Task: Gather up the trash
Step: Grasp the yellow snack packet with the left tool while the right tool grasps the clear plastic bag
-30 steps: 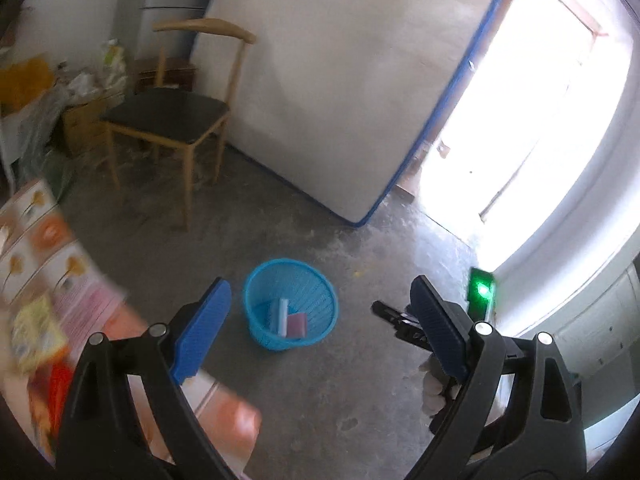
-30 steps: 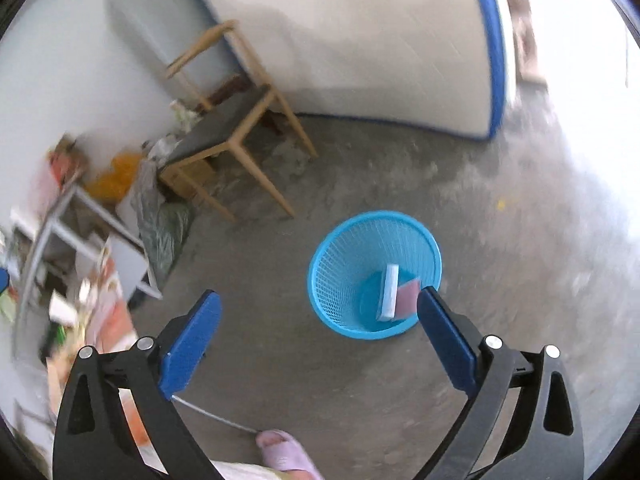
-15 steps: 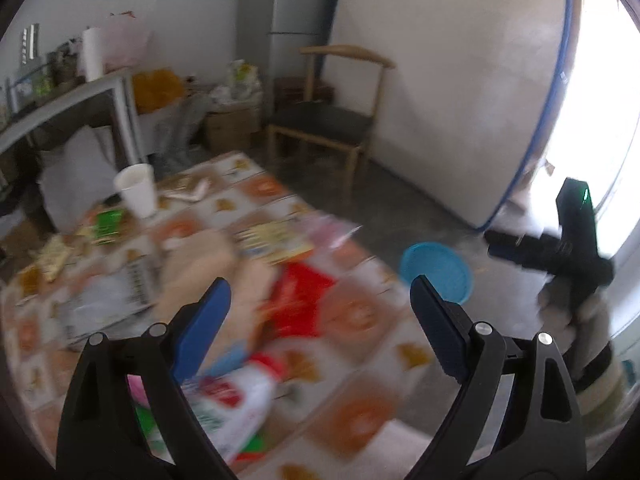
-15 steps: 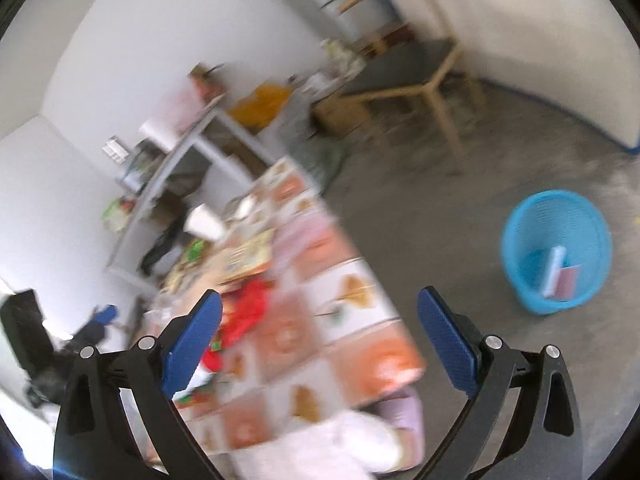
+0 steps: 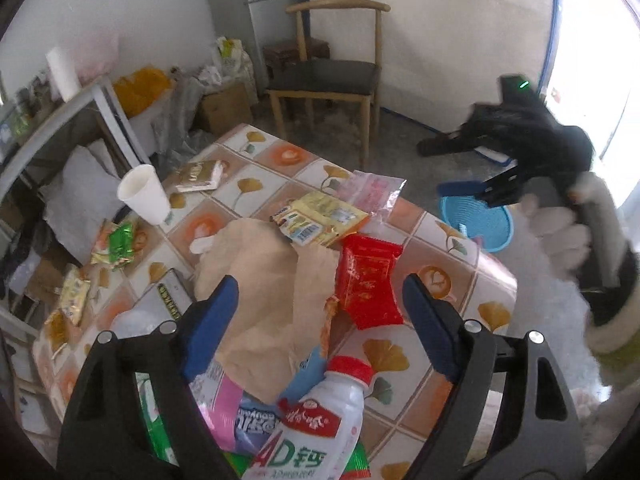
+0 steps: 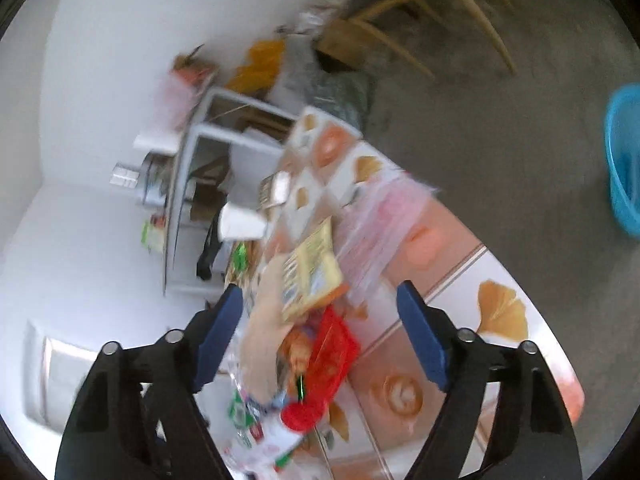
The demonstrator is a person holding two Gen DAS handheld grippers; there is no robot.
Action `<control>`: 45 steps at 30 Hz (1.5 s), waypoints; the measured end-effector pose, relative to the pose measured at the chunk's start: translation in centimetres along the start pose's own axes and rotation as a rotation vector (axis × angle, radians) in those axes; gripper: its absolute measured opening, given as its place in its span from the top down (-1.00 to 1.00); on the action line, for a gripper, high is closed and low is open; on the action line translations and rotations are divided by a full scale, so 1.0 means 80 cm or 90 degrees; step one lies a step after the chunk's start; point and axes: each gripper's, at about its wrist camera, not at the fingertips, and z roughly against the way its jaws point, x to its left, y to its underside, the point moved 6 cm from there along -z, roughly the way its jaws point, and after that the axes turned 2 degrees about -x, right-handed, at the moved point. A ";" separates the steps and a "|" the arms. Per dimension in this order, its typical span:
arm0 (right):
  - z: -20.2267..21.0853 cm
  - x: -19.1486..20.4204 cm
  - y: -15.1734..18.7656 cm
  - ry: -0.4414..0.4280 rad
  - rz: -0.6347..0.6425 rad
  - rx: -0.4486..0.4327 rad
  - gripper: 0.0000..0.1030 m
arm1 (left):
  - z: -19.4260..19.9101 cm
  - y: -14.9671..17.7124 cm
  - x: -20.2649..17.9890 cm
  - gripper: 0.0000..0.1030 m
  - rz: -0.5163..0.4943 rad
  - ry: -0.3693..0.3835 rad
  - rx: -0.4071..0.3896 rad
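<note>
A table with a tiled cloth [image 5: 452, 280] carries a brown paper bag [image 5: 264, 280], a red packet [image 5: 368, 280], a yellow packet [image 5: 320, 220], a pink clear bag [image 5: 372, 188], a white cup [image 5: 144, 196] and a red-capped white bottle [image 5: 316, 420]. My left gripper [image 5: 318, 292] hovers over the bag and red packet, jaws closing, nothing pressed between the pads. My right gripper [image 6: 318, 300] hangs above the red packet [image 6: 332, 356] and yellow packet [image 6: 312, 276] in a blurred view, jaws closing with nothing gripped. A blue basket [image 5: 476, 220] stands on the floor beyond the table.
A wooden chair [image 5: 332, 72] stands by the back wall beside a white panel with a blue edge [image 5: 460, 40]. A white shelf rack [image 5: 80, 120], a cardboard box [image 5: 224, 108] and bags crowd the left. A gloved hand [image 5: 560, 236] holds the right gripper [image 5: 448, 168] near the basket.
Both views swung away from the floor and blue basket to the cluttered table. The basket now sits at the right edge. Both pairs of jaws have narrowed a little.
</note>
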 end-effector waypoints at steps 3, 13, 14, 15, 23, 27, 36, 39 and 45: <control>-0.021 -0.026 -0.024 0.027 -0.049 -0.012 -0.45 | -0.010 -0.025 0.007 -0.55 0.007 0.038 0.019; -0.065 -0.074 -0.059 0.019 -0.150 0.021 -0.45 | -0.107 -0.074 -0.032 -0.55 -0.202 0.035 0.093; -0.067 -0.077 -0.060 0.013 -0.153 0.028 -0.45 | -0.121 -0.070 -0.037 -0.55 -0.224 0.027 0.107; -0.068 -0.078 -0.061 0.008 -0.157 0.031 -0.45 | -0.129 -0.067 -0.040 -0.55 -0.237 0.025 0.117; -0.082 -0.092 -0.063 -0.021 -0.177 0.060 -0.45 | -0.193 -0.045 -0.041 -0.30 -0.258 0.020 0.203; -0.088 -0.092 -0.063 -0.023 -0.171 0.066 -0.45 | -0.205 -0.041 -0.034 -0.10 -0.244 0.021 0.220; -0.083 -0.098 -0.064 -0.027 -0.170 0.062 -0.21 | -0.212 -0.036 -0.032 0.35 -0.222 0.045 0.237; -0.079 -0.096 -0.063 -0.023 -0.160 0.055 -0.11 | -0.210 -0.037 -0.035 0.53 -0.221 0.055 0.234; -0.072 -0.096 -0.065 -0.020 -0.151 0.043 0.05 | -0.206 -0.041 -0.037 0.83 -0.210 0.075 0.222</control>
